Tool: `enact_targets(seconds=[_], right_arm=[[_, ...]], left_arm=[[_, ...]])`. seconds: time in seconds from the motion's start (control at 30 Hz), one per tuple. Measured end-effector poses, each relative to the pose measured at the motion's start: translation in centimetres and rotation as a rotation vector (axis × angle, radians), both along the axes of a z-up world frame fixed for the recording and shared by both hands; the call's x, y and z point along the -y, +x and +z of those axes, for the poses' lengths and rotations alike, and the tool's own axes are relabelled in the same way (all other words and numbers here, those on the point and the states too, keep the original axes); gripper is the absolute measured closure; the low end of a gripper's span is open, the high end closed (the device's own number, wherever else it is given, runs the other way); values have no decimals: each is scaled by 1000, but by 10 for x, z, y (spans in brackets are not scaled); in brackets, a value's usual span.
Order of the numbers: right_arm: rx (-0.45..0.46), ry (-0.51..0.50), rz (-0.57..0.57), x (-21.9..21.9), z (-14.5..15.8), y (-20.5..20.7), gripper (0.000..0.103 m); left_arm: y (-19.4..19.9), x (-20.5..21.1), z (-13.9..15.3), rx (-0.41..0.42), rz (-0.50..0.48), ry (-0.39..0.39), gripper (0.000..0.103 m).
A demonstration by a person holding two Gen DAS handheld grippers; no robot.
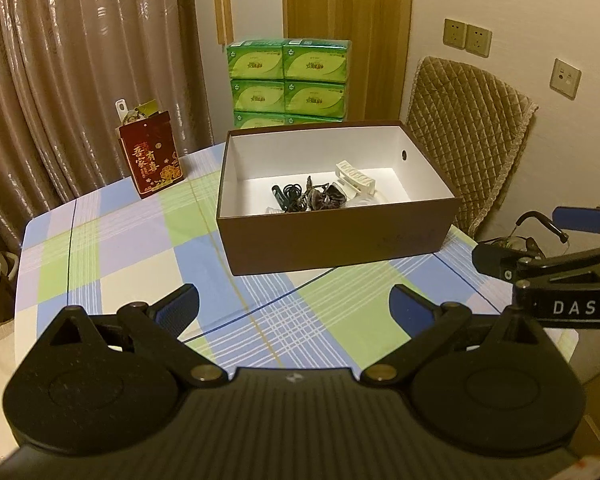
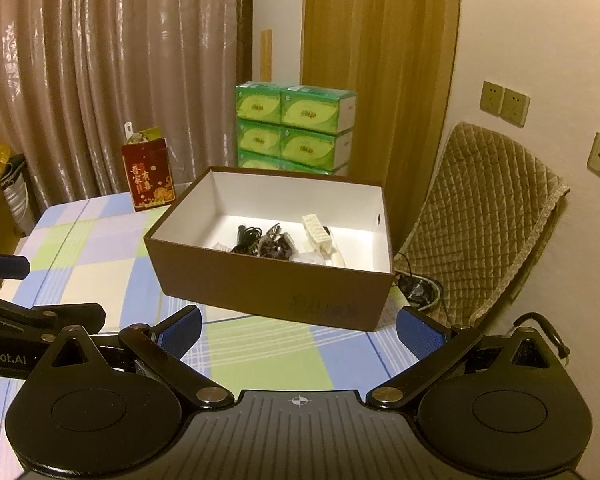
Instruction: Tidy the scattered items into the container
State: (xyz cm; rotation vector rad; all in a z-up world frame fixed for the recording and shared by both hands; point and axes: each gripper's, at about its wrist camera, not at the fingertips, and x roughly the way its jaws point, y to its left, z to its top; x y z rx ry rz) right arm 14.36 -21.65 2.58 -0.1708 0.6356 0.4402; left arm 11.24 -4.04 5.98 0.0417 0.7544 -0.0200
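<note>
An open brown box [image 1: 332,236] with a white inside stands mid-table; the right wrist view shows the same box [image 2: 268,288]. In it lie black hair ties [image 1: 288,196], a dark scrunchie [image 1: 332,196] and a white clip [image 1: 356,176]. My left gripper [image 1: 296,304] is open over the checked cloth in front of the box, holding nothing. My right gripper [image 2: 300,328] is open and holds nothing, near the box's front right corner. A thin dark curved piece [image 2: 548,328], perhaps eyeglasses, shows by the right gripper's right finger, mostly hidden.
The table [image 1: 120,264] has a blue, green and white checked cloth. A red gift bag [image 1: 152,160] stands at its far left. Green tissue packs [image 1: 288,80] are stacked behind the box. A quilted chair [image 1: 468,152] is at the right, and curtains [image 1: 80,60] hang at the left.
</note>
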Motion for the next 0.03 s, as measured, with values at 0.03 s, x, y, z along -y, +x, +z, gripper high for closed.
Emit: enact_targets(seconds=[0.03], right_arm=[[0, 0, 1, 0, 0, 0, 2]], left_arm=[[0, 1, 0, 1, 1, 3, 3]])
